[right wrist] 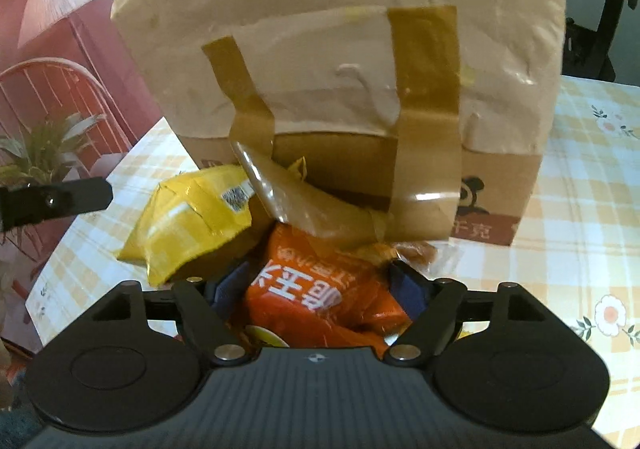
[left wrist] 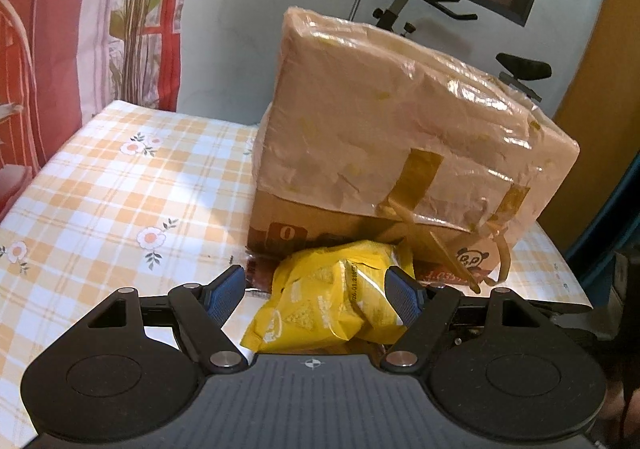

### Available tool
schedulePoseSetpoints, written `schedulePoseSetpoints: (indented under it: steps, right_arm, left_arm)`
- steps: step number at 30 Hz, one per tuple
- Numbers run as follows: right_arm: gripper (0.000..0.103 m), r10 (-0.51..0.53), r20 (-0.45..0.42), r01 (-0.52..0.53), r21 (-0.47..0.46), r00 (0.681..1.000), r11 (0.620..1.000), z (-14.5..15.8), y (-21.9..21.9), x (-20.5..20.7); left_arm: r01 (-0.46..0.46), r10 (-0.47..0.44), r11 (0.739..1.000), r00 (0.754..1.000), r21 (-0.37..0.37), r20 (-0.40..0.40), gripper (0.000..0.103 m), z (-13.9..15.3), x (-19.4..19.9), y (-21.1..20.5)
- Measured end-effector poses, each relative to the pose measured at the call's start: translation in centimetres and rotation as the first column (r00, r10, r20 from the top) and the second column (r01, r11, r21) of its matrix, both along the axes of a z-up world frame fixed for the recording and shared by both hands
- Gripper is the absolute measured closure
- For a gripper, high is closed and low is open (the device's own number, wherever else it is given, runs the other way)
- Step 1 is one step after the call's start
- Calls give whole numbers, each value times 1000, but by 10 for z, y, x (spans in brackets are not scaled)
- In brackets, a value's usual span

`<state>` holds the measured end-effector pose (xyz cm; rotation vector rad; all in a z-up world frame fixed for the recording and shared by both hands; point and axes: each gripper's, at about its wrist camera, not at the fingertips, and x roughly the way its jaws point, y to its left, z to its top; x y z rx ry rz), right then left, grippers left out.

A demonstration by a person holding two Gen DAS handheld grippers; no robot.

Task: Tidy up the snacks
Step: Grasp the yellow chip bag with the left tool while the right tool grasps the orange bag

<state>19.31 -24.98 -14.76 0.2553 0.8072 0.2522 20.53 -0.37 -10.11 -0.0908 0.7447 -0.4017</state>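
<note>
A crinkly yellow snack bag [left wrist: 332,309] lies between the blue ribbed pads of the left hand-held gripper [left wrist: 316,291], jaws spread, right pad touching it. A glossy orange packet [right wrist: 320,293] sits between the spread right hand-held gripper [right wrist: 320,285]. Just beyond stands a taped cardboard box [left wrist: 392,137] on the checked table [left wrist: 120,189].

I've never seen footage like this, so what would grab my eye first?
A big cardboard box wrapped in wrinkled plastic and brown tape fills the middle of the checked tablecloth. In front of it lie a yellow snack bag, between one tool's blue-padded jaws, and an orange snack bag between the other's.
</note>
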Motion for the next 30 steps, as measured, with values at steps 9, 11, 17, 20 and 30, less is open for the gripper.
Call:
schedulePoseSetpoints:
  steps: [9,11,17,20,30]
  right_arm:
    - [48,60,96,-51,-97,994,994,-2,5,-35]
    - [48,63,106,-51,-110,992,993,-3,5,-39]
    - [49,58,117,-46,-109,991,993,-5,7,-41]
    - [49,54,122,-41,-108,991,993,-7,9,-42]
    - [49,29,135,-21,-60,990,998,-11,2,-45]
  left_arm:
    - [56,-57,998,995,-27,-79,19,-24,31,-16]
    - [51,-54,998,994,-32,-96,17,-32,35,-19]
    - [47,-50,998,995,-39,-87,9,-45,37,-27]
    - [33,-39,998,994,-58,-102,8,-48,39,-26]
    - [-28,27,995,999,-100,-19,26,-29,1,-1]
